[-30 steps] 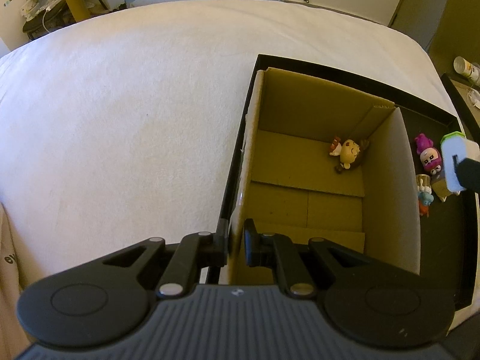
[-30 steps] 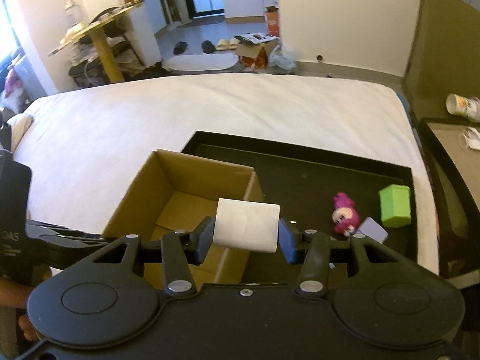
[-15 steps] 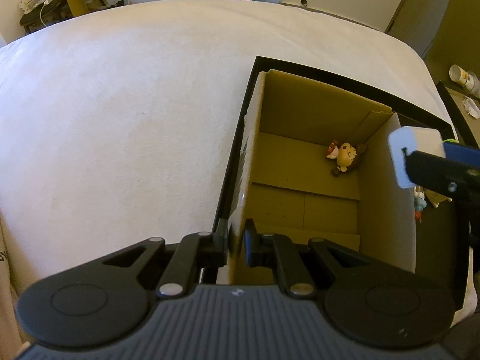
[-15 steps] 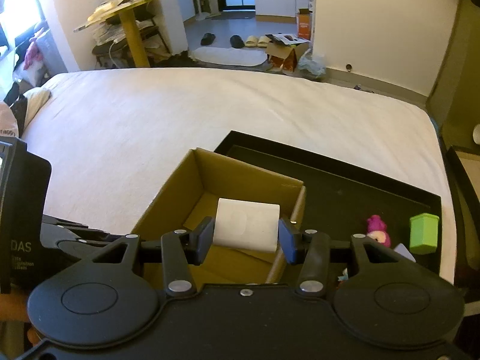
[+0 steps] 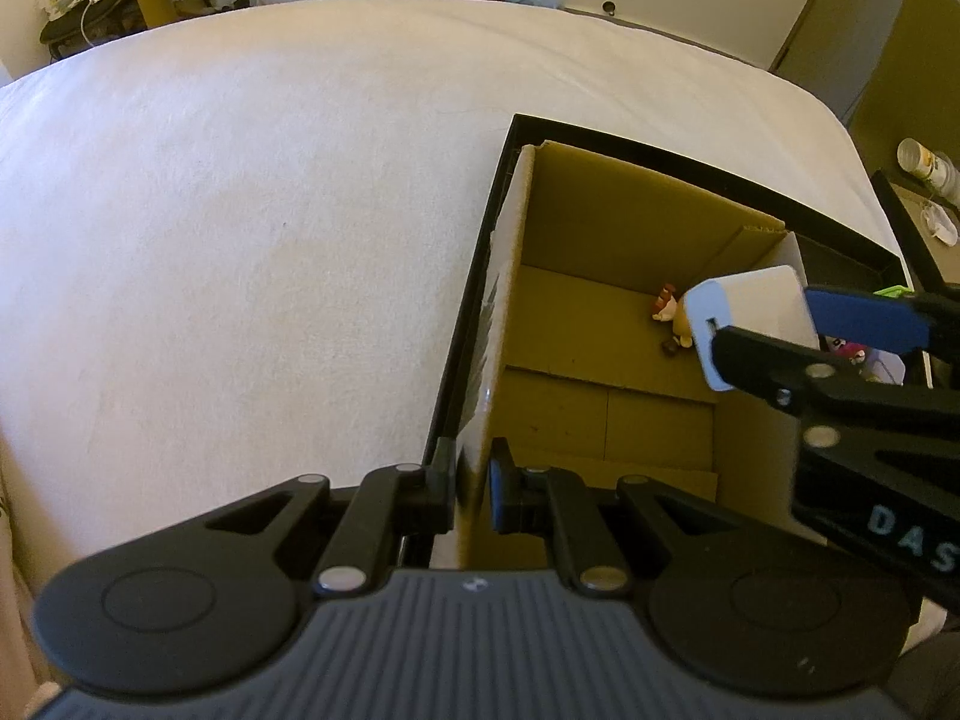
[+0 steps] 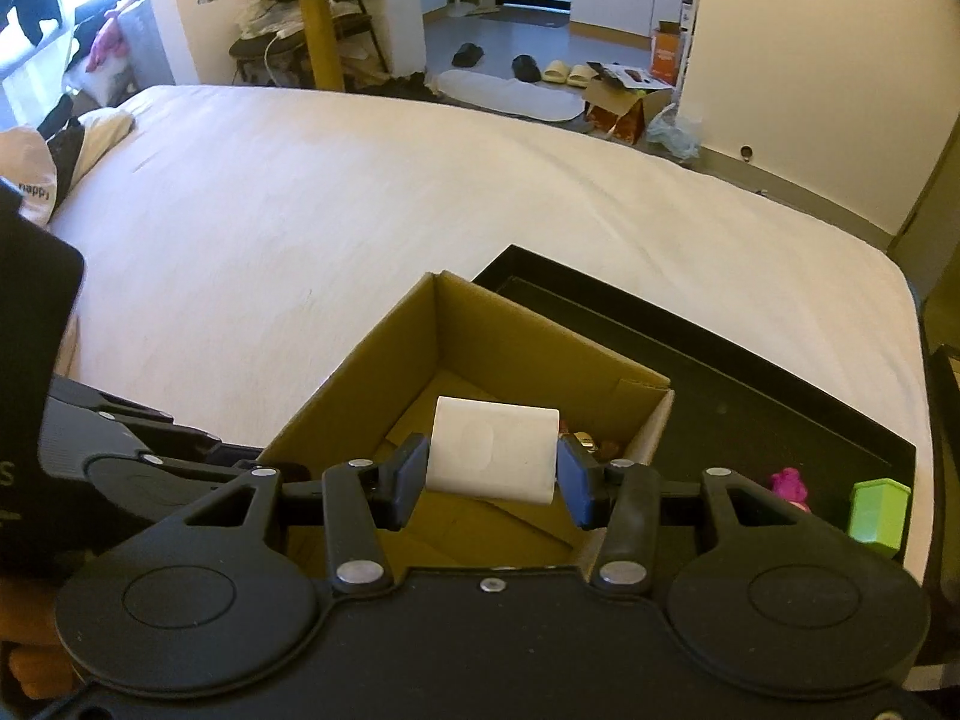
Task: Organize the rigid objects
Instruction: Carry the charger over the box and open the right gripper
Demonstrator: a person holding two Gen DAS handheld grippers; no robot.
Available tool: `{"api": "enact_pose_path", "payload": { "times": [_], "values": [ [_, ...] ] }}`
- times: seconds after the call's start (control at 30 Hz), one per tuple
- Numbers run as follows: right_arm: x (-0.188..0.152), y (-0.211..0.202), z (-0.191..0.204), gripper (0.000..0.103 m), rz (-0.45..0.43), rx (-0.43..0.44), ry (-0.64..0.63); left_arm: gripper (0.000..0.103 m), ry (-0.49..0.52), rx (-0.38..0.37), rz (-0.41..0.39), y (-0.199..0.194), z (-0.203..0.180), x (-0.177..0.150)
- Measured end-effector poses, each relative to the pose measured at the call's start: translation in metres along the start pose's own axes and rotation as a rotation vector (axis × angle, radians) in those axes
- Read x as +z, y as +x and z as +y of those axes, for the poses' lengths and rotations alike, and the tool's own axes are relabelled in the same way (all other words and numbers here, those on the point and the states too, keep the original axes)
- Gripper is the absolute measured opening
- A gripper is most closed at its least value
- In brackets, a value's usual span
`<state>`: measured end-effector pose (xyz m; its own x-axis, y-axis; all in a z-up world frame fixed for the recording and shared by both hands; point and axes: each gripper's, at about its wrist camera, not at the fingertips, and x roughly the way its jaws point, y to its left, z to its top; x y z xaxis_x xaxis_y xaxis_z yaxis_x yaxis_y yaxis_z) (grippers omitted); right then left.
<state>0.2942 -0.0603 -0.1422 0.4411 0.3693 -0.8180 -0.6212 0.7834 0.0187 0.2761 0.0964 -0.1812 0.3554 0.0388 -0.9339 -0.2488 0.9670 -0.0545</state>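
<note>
The left gripper clamps the cardboard box's near wall inside the black tray on the white bed — over the box's open top the right gripper grips a white charger block, above a small toy figure on the floor.

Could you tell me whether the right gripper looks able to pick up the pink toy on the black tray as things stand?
Probably not yet: the right gripper is shut on a white block above the cardboard box. The pink toy itself lies uncovered.
</note>
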Motion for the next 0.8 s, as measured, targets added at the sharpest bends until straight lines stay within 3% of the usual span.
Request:
{"api": "enact_pose_path", "payload": {
  "times": [0.5,0.8],
  "values": [
    [0.014,0.025,0.01,0.047,0.023,0.015,-0.09,0.01,-0.026,-0.011,0.005,0.003,0.003,0.002],
    [0.017,0.015,0.011,0.051,-0.033,0.012,-0.137,0.01,-0.023,-0.006,0.002,0.004,0.001,0.001]
  ]
}}
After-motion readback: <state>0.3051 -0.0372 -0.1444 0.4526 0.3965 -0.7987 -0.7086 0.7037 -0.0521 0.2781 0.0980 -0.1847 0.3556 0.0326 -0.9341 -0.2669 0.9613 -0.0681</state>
